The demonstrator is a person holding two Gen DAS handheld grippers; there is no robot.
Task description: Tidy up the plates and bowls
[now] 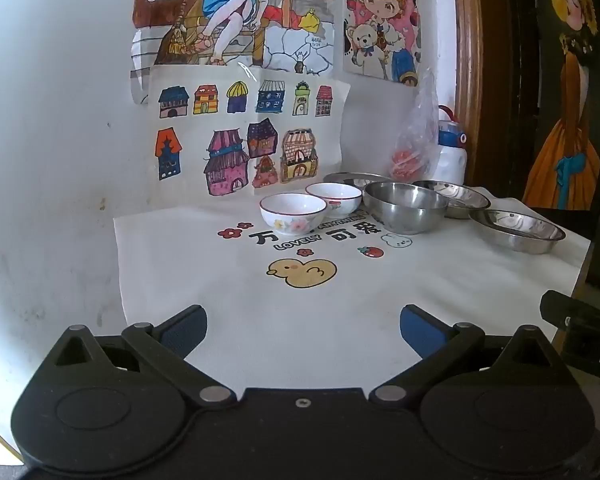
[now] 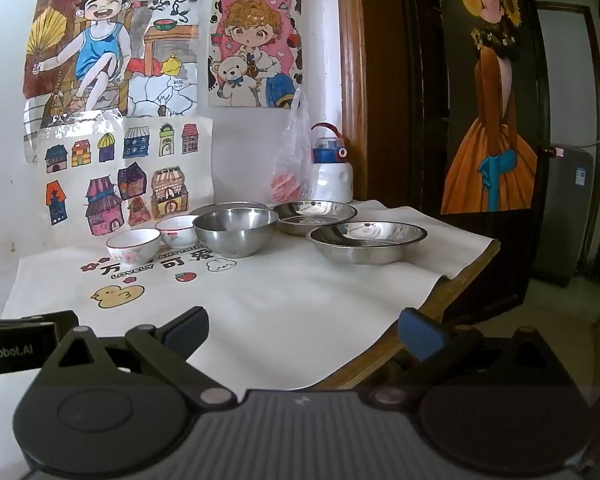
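Note:
Two white ceramic bowls stand side by side on the cloth: a floral one [image 1: 293, 213] [image 2: 133, 245] in front and a second [image 1: 334, 199] [image 2: 177, 231] behind it. Right of them is a deep steel bowl [image 1: 405, 206] [image 2: 235, 231]. A flat steel plate [image 1: 354, 179] [image 2: 224, 207] lies behind it. Two steel plates sit to the right, a far one [image 1: 452, 198] [image 2: 314, 216] and a near one [image 1: 516, 230] [image 2: 366, 242]. My left gripper [image 1: 303, 330] and right gripper [image 2: 303, 330] are both open and empty, well short of the dishes.
A white printed cloth [image 1: 260, 304] [image 2: 284, 304] covers the table; its right edge [image 2: 460, 276] drops off toward the floor. A plastic bag [image 1: 416, 148] [image 2: 294, 164] and a white-and-blue bottle [image 1: 452, 152] [image 2: 332, 168] stand at the back by the wall with drawings.

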